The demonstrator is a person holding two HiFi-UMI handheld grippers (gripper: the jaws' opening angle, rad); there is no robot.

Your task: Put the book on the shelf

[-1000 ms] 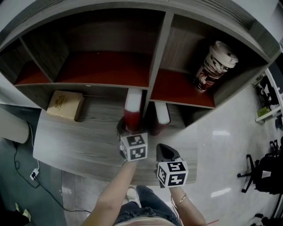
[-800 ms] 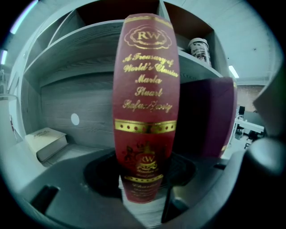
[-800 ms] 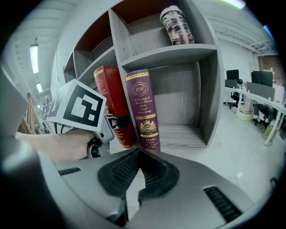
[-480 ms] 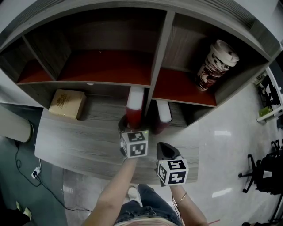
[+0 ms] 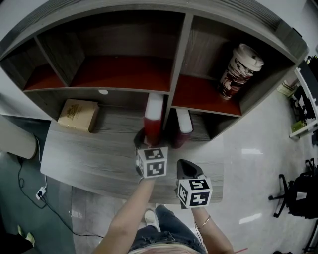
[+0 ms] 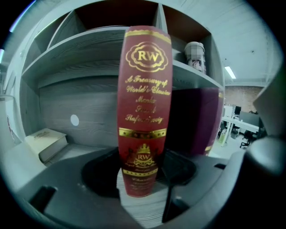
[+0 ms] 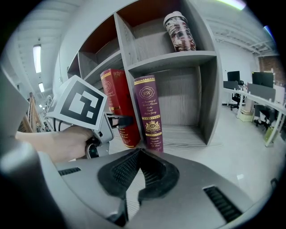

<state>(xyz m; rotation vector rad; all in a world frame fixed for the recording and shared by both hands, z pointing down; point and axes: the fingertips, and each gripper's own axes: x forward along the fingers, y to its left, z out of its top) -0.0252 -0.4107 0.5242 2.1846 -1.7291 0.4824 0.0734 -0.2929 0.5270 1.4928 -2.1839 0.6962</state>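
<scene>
The left gripper point(image 6: 143, 173) pinched the lower end of the red book point(image 6: 144, 103), which stood upright at the front of the shelf point(image 5: 179, 49), by its vertical divider and just left of an upright purple book point(image 7: 149, 112). The right gripper point(image 7: 137, 154) hung back over the desk point(image 5: 89, 154), its jaws pressed together on nothing. A tan book point(image 5: 78, 114) lay flat at the left.

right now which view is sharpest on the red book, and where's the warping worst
Left gripper view: the red book is sharp, gold print legible, corners black. Head view: fisheye bows the shelf most, lower bays shaded. Right gripper view: foreground soft, ceiling light glares top right.
</scene>
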